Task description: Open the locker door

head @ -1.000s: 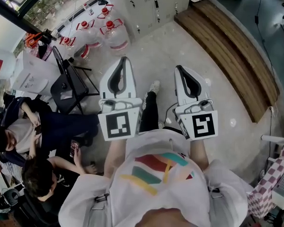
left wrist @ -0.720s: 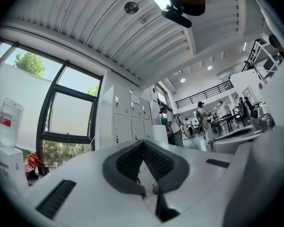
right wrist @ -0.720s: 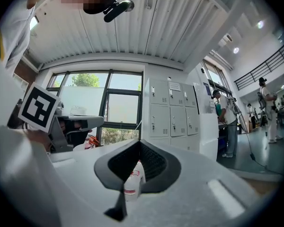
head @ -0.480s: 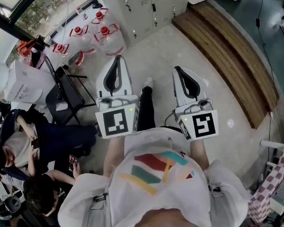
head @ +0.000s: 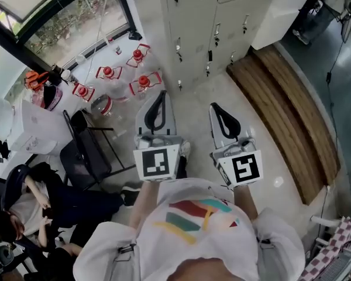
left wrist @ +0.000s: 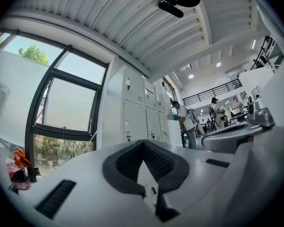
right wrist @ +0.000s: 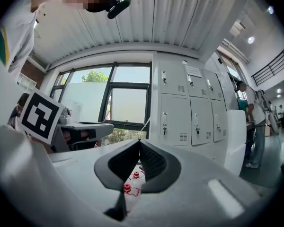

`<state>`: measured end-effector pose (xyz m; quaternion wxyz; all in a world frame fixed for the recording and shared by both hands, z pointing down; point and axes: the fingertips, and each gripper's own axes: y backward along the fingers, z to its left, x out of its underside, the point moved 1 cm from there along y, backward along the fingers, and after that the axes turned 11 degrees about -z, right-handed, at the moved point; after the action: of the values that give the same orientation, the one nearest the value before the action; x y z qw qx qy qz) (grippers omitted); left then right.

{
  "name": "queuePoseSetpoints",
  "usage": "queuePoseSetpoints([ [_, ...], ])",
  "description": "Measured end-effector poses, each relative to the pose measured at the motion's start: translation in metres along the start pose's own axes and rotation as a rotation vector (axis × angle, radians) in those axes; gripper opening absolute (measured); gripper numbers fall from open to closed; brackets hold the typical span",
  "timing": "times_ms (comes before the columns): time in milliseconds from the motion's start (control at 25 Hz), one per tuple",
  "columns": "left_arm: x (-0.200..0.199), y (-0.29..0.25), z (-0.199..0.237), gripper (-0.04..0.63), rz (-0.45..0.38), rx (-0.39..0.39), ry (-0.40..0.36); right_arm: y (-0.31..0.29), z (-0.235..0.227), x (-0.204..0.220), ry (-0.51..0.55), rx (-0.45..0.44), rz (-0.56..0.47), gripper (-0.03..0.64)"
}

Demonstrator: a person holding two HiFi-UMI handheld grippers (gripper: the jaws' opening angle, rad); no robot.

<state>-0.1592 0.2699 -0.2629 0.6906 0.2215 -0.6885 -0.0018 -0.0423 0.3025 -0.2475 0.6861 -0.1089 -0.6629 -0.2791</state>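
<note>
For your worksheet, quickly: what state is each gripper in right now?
Left gripper: closed, holding nothing.
Right gripper: closed, holding nothing.

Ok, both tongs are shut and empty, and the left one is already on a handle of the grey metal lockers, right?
Not on a handle: the head view shows the left tongs held over the floor, short of the grey metal lockers. Both they and the right tongs are shut and empty.

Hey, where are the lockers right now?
In the head view the lockers stand at top centre, with water jugs to their left and the wooden bench to their right.
</note>
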Motion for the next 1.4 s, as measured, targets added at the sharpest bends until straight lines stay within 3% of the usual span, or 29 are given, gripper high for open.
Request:
queuePoseSetpoints([
  [240,0.022,-0.084,0.039,0.015,0.001,0.02,0.019,-0.091,-0.034,0.007,0.005,0.014,-0.006,0.005],
  [560,0.057,-0.167,0.063,0.014,0.013,0.04,0.056,-0.161,-0.082,0.038,0.003,0.046,0.036,0.005],
  [1000,0.075,-0.223,0.052,0.015,0.025,0.072,0.065,-0.188,-0.13,0.046,0.009,0.11,0.043,0.005],
  [1400,0.07,-0.249,0.039,0.015,-0.004,0.005,0.047,-0.196,-0.169,0.043,0.021,0.086,0.002,0.005],
])
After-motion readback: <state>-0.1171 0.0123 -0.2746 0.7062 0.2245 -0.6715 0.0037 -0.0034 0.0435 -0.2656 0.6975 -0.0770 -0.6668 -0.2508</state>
